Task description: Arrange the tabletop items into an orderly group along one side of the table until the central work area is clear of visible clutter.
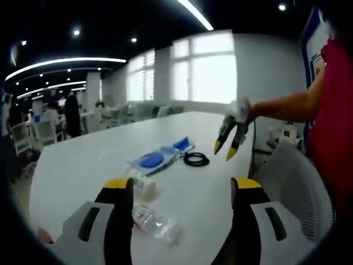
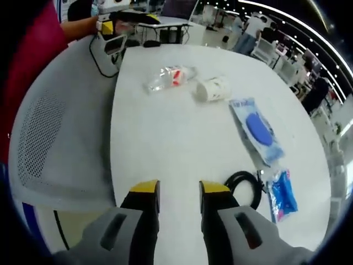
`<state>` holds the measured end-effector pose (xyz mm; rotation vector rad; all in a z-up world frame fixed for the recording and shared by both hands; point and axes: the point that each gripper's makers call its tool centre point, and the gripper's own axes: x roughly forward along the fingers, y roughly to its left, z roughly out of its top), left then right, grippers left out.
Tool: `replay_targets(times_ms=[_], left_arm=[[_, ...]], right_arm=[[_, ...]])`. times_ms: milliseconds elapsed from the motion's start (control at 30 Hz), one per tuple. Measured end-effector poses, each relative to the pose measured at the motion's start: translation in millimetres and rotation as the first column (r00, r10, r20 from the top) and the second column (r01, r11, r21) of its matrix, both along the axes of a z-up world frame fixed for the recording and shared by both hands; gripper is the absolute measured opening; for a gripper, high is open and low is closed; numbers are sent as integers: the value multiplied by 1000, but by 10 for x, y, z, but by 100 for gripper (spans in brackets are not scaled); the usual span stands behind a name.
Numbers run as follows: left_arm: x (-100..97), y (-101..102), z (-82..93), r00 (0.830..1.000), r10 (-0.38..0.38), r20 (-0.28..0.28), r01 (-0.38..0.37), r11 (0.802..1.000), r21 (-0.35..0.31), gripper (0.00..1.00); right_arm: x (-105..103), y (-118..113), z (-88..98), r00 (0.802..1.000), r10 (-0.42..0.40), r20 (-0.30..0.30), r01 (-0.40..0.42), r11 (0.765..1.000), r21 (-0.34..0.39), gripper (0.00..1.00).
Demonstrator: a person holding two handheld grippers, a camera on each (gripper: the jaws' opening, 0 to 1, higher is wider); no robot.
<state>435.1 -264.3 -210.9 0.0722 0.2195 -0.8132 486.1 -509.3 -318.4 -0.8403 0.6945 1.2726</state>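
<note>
While both the left gripper (image 1: 182, 190) and right gripper (image 2: 179, 190) stood empty with jaws apart, a crumpled clear bottle (image 2: 170, 77) lay beside a toppled paper cup (image 2: 213, 88).

On the counter (image 2: 165, 138) lie, in a row, a bottle (image 2: 170, 77), a cup (image 2: 213, 88), a flat packet (image 2: 256, 130), a coiled cable (image 2: 243, 185) beside a small pouch (image 2: 282, 193)

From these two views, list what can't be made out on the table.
- Print on the clear crushed plastic bottle: too small and blurred, right gripper view.
- Same bottle's end: hidden behind the left gripper finger, left gripper view.
- Coiled black cable: part hidden behind right gripper fingers.
</note>
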Motion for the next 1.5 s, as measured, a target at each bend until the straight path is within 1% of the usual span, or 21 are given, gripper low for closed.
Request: replay_targets(times_ms=[167, 300, 467, 700, 900, 1067, 1233, 1400, 1433, 1500], left_arm=[[18, -27, -69, 1000, 2, -12, -1, 1000, 21, 70], [47, -51, -101, 1000, 10, -23, -10, 1000, 12, 69], [64, -86, -126, 999, 12, -29, -12, 1000, 13, 69], [94, -36, -141, 998, 39, -39, -38, 999, 14, 69], [113, -3, -203, 997, 56, -55, -55, 998, 17, 69], [141, -31, -227, 996, 57, -63, -57, 998, 15, 69], [185, -38, -297, 994, 63, -84, -61, 998, 23, 70], [221, -22, -353, 991, 75, -107, -74, 997, 16, 70], [227, -21, -366, 991, 78, -114, -76, 997, 14, 70], [225, -10, -407, 989, 83, -125, -81, 996, 25, 71]], right_arm=[[34, 28, -29, 1000, -1, -8, 1, 1000, 4, 29], [98, 107, -26, 1000, 13, -11, -13, 1000, 5, 29], [257, 299, 39, 999, 49, -4, -48, 999, 17, 29], [495, 528, 101, 996, 95, 0, -95, 995, 28, 29], [696, 718, 107, 991, 133, -4, -133, 990, 34, 29], [852, 853, 113, 990, 141, -13, -140, 988, 68, 31], [1000, 974, 67, 988, 154, -32, -151, 984, 96, 31], [1161, 1151, 29, 984, 171, -56, -161, 976, 145, 34], [1167, 1190, 27, 982, 176, -62, -165, 974, 153, 35], [1218, 1268, 13, 980, 188, -66, -175, 971, 165, 35]])
